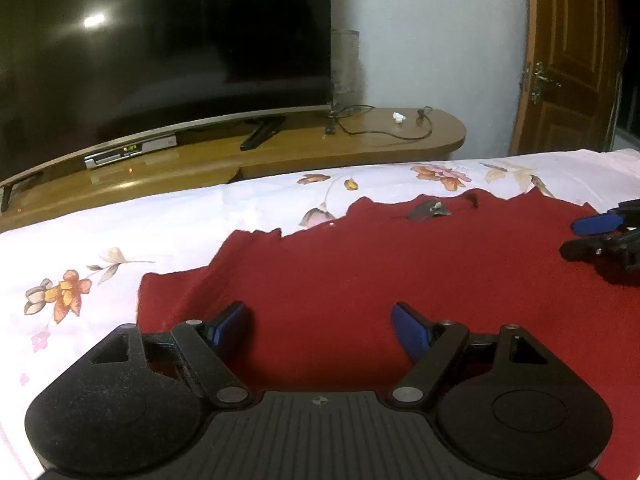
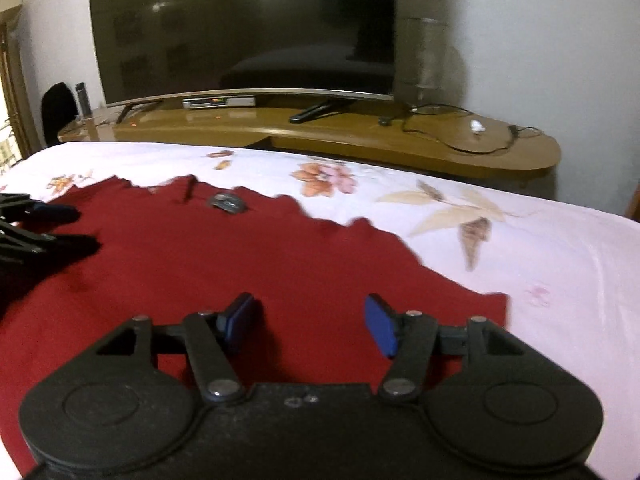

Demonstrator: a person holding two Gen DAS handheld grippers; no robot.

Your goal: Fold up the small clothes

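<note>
A dark red garment [image 1: 360,264] lies spread flat on a white floral bedsheet [image 1: 120,232]; a small grey tag [image 1: 428,212] shows near its far edge. My left gripper [image 1: 320,320] hovers over the garment's near left part, jaws open, nothing between the blue pads [image 1: 230,322]. In the right wrist view the same garment [image 2: 240,256] fills the lower left. My right gripper [image 2: 310,316] is over its near right corner, open and empty. Each gripper shows at the other view's edge: the right gripper [image 1: 600,236] and the left gripper [image 2: 44,226].
Beyond the bed stands a wooden TV bench [image 1: 320,144] with a large dark television [image 1: 160,40], a set-top box [image 1: 128,152] and loose cables [image 1: 380,124]. A wooden door [image 1: 568,56] is at the far right. The sheet [image 2: 520,240] extends to the garment's right.
</note>
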